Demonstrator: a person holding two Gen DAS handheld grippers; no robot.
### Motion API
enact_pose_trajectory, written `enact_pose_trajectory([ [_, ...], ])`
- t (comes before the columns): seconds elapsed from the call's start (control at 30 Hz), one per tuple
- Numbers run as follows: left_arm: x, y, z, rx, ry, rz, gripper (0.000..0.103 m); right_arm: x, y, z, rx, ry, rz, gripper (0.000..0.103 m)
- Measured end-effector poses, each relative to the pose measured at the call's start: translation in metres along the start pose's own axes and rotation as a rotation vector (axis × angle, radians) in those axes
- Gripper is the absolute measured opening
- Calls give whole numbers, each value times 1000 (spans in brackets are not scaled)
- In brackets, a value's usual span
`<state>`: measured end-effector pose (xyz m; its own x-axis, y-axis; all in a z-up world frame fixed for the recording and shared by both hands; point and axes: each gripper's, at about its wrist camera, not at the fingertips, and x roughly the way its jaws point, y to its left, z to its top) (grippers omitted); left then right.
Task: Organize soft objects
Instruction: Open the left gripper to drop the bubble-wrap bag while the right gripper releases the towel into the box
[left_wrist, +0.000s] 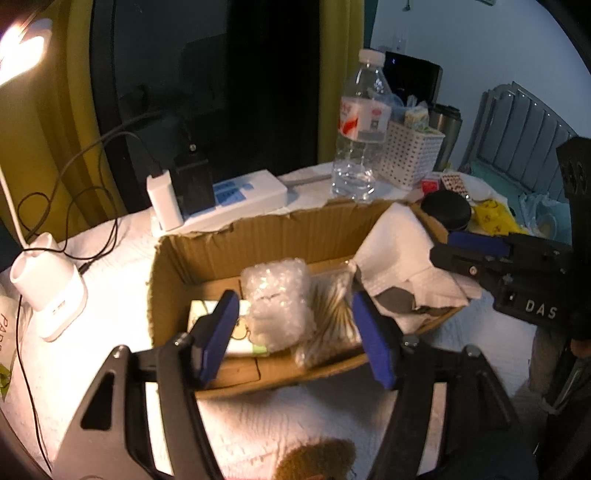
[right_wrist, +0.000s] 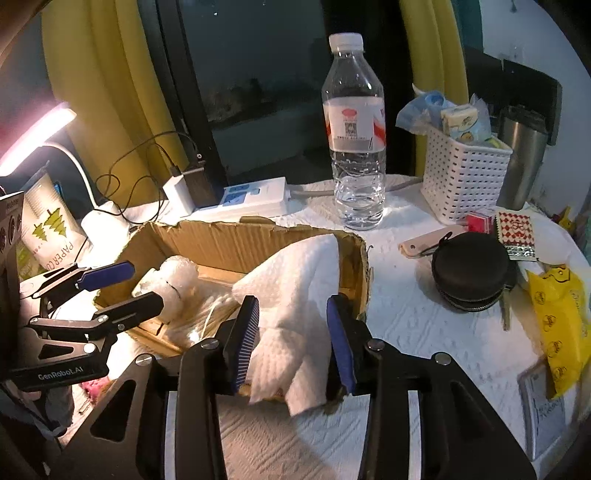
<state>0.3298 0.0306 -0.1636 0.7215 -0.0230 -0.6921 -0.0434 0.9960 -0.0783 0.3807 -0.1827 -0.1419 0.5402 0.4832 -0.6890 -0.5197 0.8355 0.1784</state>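
Note:
An open cardboard box (left_wrist: 207, 258) (right_wrist: 221, 240) stands on the white-covered table. Inside lie a bubble-wrap bundle (left_wrist: 277, 299) (right_wrist: 177, 277), a bag of cotton swabs (left_wrist: 328, 317) and a green-and-white pack (left_wrist: 201, 312). A white paper towel (left_wrist: 399, 251) (right_wrist: 295, 280) drapes over the box's right end and hangs down outside. My left gripper (left_wrist: 294, 301) (right_wrist: 146, 282) is open over the box's near edge, with the bubble wrap and swabs beyond its pads. My right gripper (right_wrist: 291, 310) (left_wrist: 443, 246) is open and straddles the hanging towel without pinching it.
Behind the box stand a water bottle (right_wrist: 354, 147), a white perforated basket (right_wrist: 461, 177), a steel tumbler (right_wrist: 522, 158) and a power strip (right_wrist: 251, 195) with chargers and cables. A lamp base (left_wrist: 48, 291) sits left. A black round case (right_wrist: 471, 269) and yellow pack (right_wrist: 557, 325) lie right.

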Motion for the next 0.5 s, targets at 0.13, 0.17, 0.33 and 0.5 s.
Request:
enact_pose_trajectory([
  [0.13, -16, -1, -4, -7, -24, -6, 72, -13, 7, -3, -6, -13, -8, 41],
  [0.17, -20, 0, -5, -10, -30, -6, 74, -15, 9, -4, -7, -15, -10, 41],
  [0.33, -41, 3, -10, -27, -60, -11, 76, -36, 17, -8, -12, -45, -21, 41],
  [0.5, -63, 2, -18, -22, -89, -22, 76, -55, 25, -12, -12, -78, -32, 41],
])
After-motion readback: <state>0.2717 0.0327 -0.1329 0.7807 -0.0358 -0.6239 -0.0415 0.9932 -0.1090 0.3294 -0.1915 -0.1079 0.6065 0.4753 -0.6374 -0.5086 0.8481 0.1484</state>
